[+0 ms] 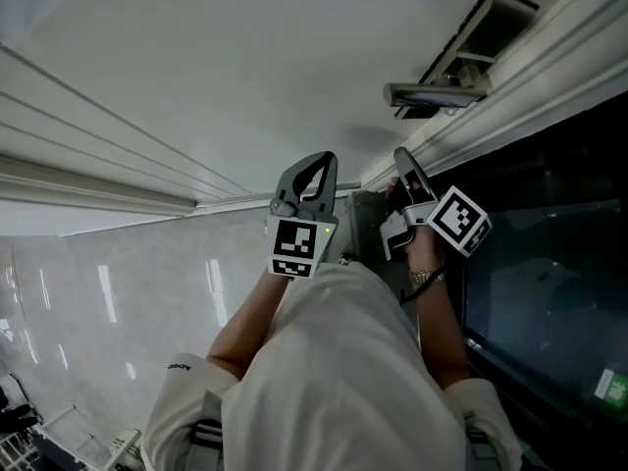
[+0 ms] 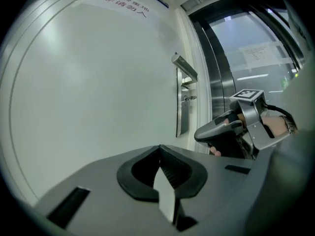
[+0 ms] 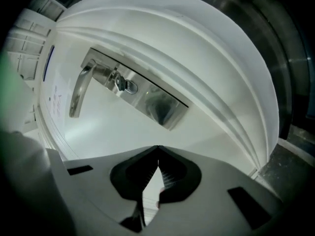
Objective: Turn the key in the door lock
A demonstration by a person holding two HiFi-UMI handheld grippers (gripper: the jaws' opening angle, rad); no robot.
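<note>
White door panel (image 3: 113,132) is spread across the background. The small silver key (image 3: 127,86) is seen in the steel lock plate (image 3: 160,106), sticking out, ahead and up-left of the right gripper (image 3: 157,151), the nearer one, its jaws pressed together, empty. The key is crowded by the silver lever handle (image 3: 78,90). The left gripper (image 2: 159,149) is likewise closed, empty.

Red "非请勿入" notice (image 2: 127,5) on door (image 2: 98,87)

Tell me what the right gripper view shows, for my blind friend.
A small silver metal key sits in the lock of a white door, beside its silver lever handle. The grey hand-held gripper has shut, empty jaws, short of the key.
</note>
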